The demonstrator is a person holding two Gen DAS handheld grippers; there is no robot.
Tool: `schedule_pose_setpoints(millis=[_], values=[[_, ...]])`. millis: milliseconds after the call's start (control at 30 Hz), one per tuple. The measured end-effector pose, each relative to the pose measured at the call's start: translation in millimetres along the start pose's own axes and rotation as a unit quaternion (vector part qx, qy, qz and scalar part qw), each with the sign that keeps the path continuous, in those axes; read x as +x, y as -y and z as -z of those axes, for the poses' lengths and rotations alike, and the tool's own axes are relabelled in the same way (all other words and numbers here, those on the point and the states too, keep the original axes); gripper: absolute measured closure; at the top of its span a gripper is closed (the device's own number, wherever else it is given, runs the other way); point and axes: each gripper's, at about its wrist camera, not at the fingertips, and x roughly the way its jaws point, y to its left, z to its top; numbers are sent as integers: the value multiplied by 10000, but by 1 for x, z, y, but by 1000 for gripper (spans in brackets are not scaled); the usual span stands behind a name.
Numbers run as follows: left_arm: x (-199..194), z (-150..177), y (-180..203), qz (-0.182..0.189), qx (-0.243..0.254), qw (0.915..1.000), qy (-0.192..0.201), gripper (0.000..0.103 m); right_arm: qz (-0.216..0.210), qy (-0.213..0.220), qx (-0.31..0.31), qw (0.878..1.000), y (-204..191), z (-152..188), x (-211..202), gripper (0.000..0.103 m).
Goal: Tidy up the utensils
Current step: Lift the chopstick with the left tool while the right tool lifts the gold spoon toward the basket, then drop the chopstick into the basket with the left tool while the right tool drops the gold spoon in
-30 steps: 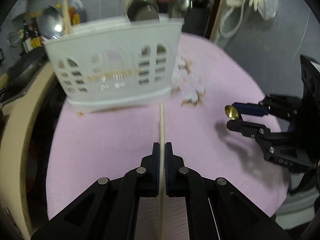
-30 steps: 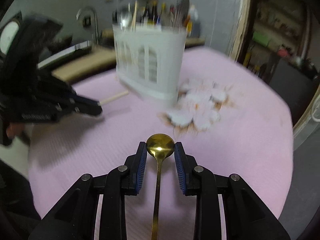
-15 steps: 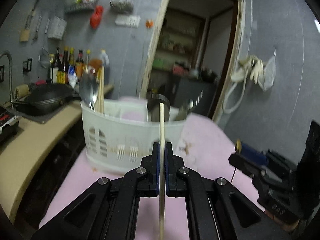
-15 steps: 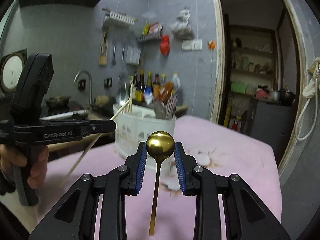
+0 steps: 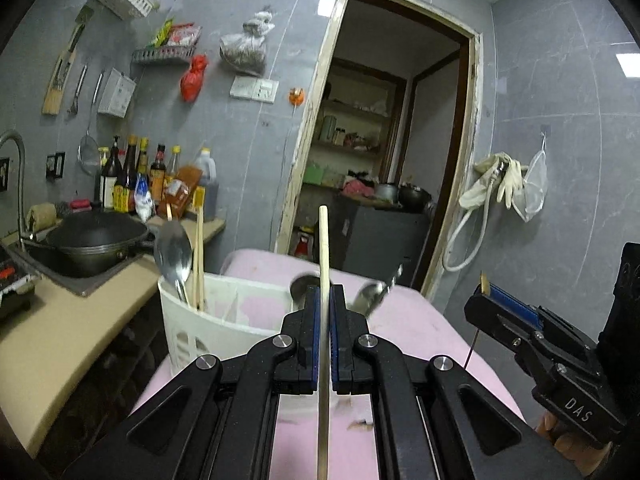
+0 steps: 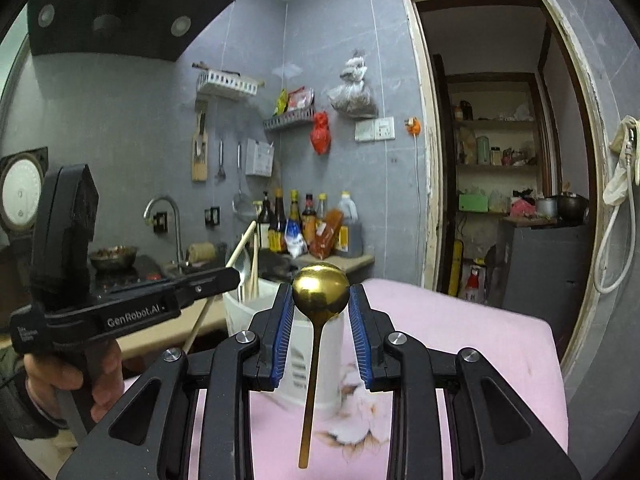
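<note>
My left gripper [image 5: 324,296] is shut on a wooden chopstick [image 5: 323,248] that stands upright between its fingers, lifted above the pink table [image 5: 404,320]. My right gripper [image 6: 320,300] is shut on a gold spoon [image 6: 320,292] by its bowl, with the handle hanging down. The white utensil caddy [image 5: 208,328] stands on the table ahead, holding a steel spoon [image 5: 174,256], chopsticks [image 5: 199,256] and other utensils. The caddy also shows in the right wrist view [image 6: 240,312], behind the spoon. Each gripper shows in the other's view: the right one [image 5: 486,296] and the left one [image 6: 236,278].
A beige counter [image 5: 60,332] with a black wok [image 5: 96,240], sink tap and sauce bottles [image 5: 132,180] runs along the left. An open doorway [image 5: 384,160] to a pantry is behind the table. The table cloth has a floral print [image 6: 356,428].
Both grippers have lifted and tilted up from the table, so the views now look level across the kitchen. The chopstick and gold spoon stayed held. The caddy now sits lower in view.
</note>
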Motion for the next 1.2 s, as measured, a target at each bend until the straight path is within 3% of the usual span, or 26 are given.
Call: schedule_pose_setpoints(millis=[233,400,567,833,1200], values=[[-1,-37,-13,13,61,9980,636,101,-87,443,-99,9989,-4,-35,16,78],[10,-65,-45,155,-358,9943,990,101,-133,892,31,9959,-2,-63,37,78],[23,-81,-85,91,-886,9857,1434,101,-52,1079,211,9939,1,-64,61,78],[38,-78,-121,-411,-1197,9726,1952,101,160,1154,408,9924,10,-41,84,78],[55,-40,-119,-1041,-1064,9651,2157,101,242,860,289,9956,9,-20,105,78]])
